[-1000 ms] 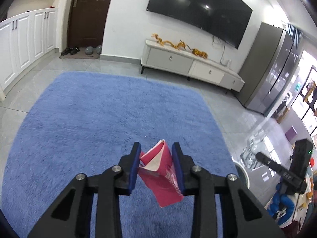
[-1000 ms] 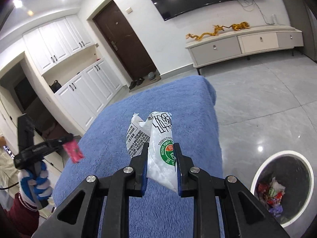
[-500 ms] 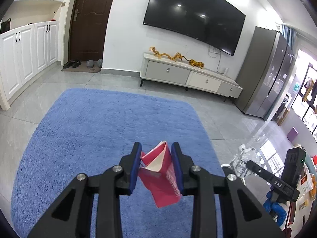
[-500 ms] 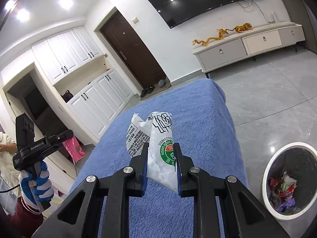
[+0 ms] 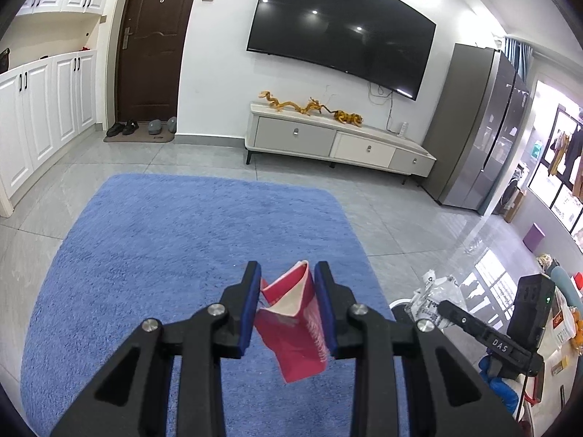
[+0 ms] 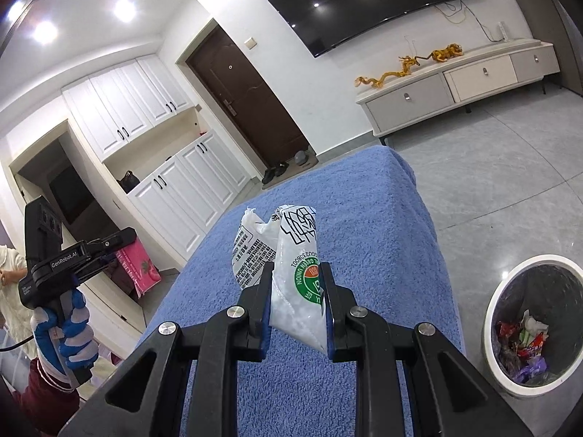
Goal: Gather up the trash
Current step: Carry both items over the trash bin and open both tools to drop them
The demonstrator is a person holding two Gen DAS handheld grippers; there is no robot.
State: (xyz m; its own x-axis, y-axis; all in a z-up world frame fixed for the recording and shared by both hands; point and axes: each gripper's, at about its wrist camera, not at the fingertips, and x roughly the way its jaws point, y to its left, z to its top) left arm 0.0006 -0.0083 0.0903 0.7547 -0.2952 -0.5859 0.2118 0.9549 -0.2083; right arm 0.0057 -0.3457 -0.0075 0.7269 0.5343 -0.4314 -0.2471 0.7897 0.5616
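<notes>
Shaggy blue rug (image 5: 175, 255), crumpled red wrapper (image 5: 295, 331)

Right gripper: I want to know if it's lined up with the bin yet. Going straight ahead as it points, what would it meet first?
Probably the blue rug. The right gripper, shut on the white plastic bag, points down at it; the trash bin sits off to the right, though depth is unclear.
</notes>
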